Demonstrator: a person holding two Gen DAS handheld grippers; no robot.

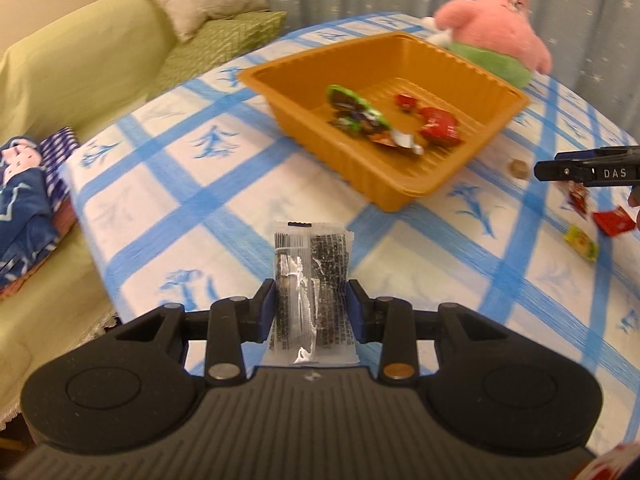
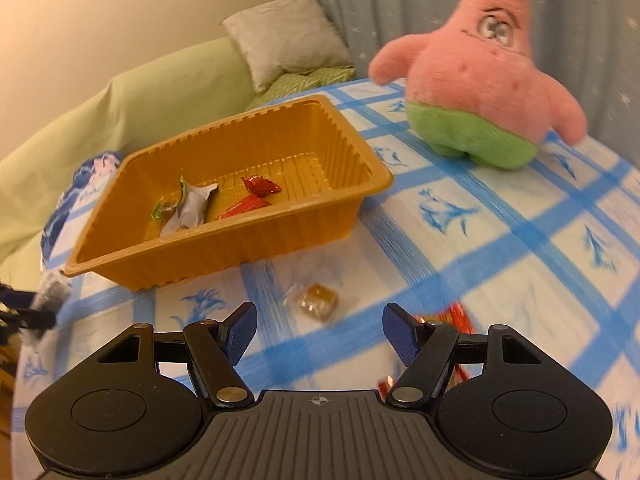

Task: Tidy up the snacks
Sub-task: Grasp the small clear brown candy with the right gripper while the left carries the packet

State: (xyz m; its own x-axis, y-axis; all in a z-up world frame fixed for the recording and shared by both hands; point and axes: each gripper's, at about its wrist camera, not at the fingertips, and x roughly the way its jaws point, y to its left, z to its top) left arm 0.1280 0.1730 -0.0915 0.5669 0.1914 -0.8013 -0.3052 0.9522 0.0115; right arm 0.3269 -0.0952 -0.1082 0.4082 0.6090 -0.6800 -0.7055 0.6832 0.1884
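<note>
My left gripper point(image 1: 312, 292) is shut on a clear packet with a dark snack point(image 1: 310, 264) that stands upright between its blue pads, above the tablecloth and short of the orange tray point(image 1: 420, 188). Inside that tray point(image 2: 224, 248) lie a green wrapper point(image 1: 356, 110), a silver-green wrapper point(image 2: 188, 208) and red candies point(image 1: 438, 124) point(image 2: 260, 188). My right gripper point(image 2: 318, 320) is open and holds nothing; a clear-wrapped brown candy point(image 2: 318, 298) lies on the cloth just beyond its fingertips. It also shows at the right edge of the left wrist view as a black gripper point(image 1: 560, 168).
A pink and green star plush point(image 2: 480, 92) stands at the table's far side. Loose red and yellow sweets point(image 1: 592, 224) lie on the blue-checked cloth at the right. A green sofa point(image 1: 80, 64) with cushions runs along the table's left edge.
</note>
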